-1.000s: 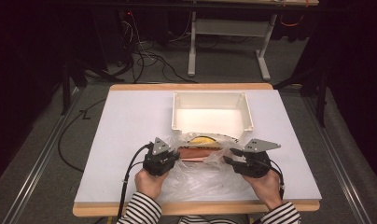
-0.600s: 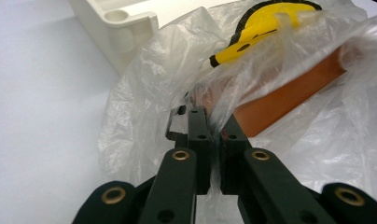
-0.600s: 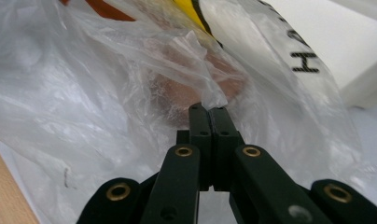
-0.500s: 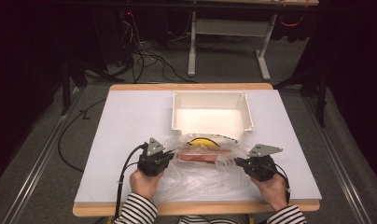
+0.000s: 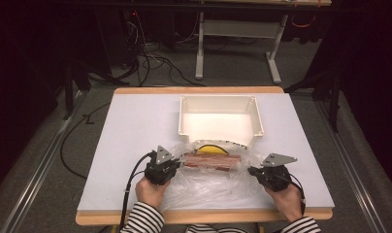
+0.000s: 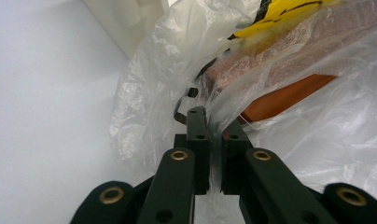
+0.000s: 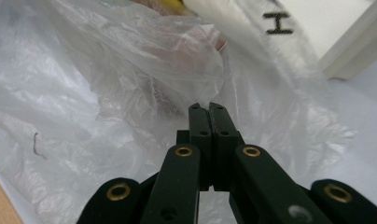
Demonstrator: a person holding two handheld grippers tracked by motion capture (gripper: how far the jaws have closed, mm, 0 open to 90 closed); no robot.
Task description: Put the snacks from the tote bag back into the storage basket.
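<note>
Here, from the high view, a clear plastic bag lies crumpled on the near half of the white counter, just in front of an empty white bin whose near rim it touches. Inside the bag sits a reddish-brown block with a yellow label behind it. The left gripper sits at the bag's left edge and the right gripper at its right edge, each held by a hand in a striped sleeve, with the block between them. In the left gripper view, the black jaws stand nearly together and pinch a fold of the thin film, so this gripper is clenched on the bag; the block and an orange edge lie just beyond under the plastic, and the bin's corner shows at the top. In the right gripper view, the jaws are pressed flat against each other at the bag's film; whether any plastic is caught between them cannot be told. The bin wall rises at the upper right.
</note>
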